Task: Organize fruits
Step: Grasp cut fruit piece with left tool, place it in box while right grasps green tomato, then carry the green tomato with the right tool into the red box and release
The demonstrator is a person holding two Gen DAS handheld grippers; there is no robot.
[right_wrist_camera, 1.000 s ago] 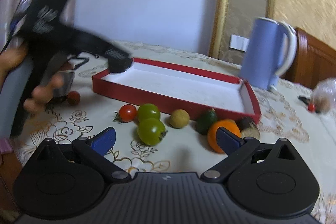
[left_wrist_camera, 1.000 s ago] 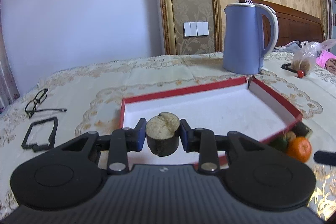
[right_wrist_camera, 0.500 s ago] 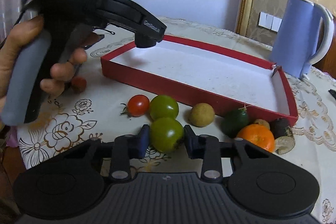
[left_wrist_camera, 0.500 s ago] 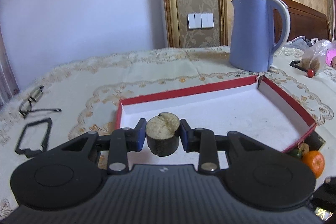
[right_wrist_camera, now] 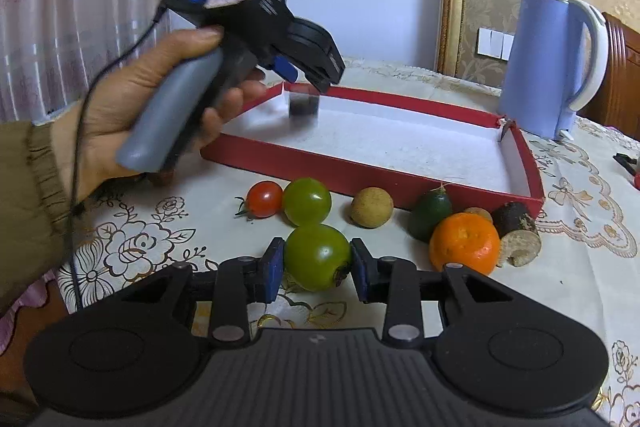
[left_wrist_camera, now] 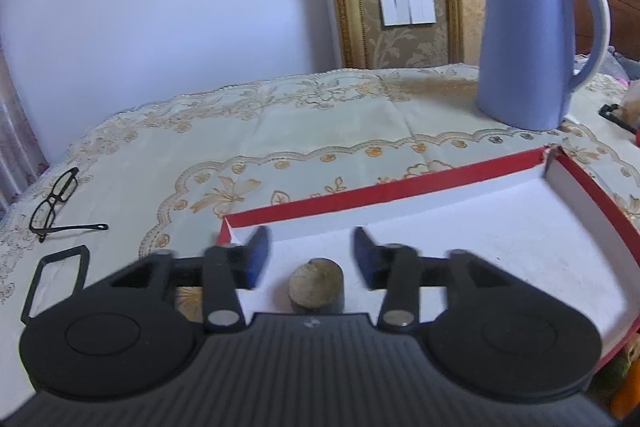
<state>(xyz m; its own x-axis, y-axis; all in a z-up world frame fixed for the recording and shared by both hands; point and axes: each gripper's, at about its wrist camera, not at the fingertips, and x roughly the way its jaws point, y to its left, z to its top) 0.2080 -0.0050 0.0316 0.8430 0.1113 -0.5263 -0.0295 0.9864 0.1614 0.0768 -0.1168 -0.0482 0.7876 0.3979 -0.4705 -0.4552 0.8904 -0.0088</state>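
Note:
My left gripper [left_wrist_camera: 310, 253] is open above the near left corner of the red tray [left_wrist_camera: 400, 189]. A dark cut fruit stub [left_wrist_camera: 316, 285] sits below it on the tray's white floor; it also shows in the right wrist view [right_wrist_camera: 303, 103], under the left gripper [right_wrist_camera: 308, 75]. My right gripper [right_wrist_camera: 318, 263] is shut on a green tomato [right_wrist_camera: 316, 255], low over the tablecloth. In front of the tray [right_wrist_camera: 532, 183] lie a red tomato [right_wrist_camera: 264, 199], another green tomato [right_wrist_camera: 307, 201], a tan round fruit [right_wrist_camera: 372, 213], a dark green fruit [right_wrist_camera: 434, 219], an orange [right_wrist_camera: 464, 243] and a second cut stub [right_wrist_camera: 518, 239].
A blue kettle [left_wrist_camera: 532, 43] stands behind the tray's far right corner, also in the right wrist view [right_wrist_camera: 548, 63]. Glasses [left_wrist_camera: 56, 199] and a black frame [left_wrist_camera: 56, 279] lie on the cloth to the left. The person's hand [right_wrist_camera: 120, 115] holds the left gripper.
My left gripper has opened and let the cut stub drop into the tray. My right gripper closed on the green tomato half a second ago and still holds it.

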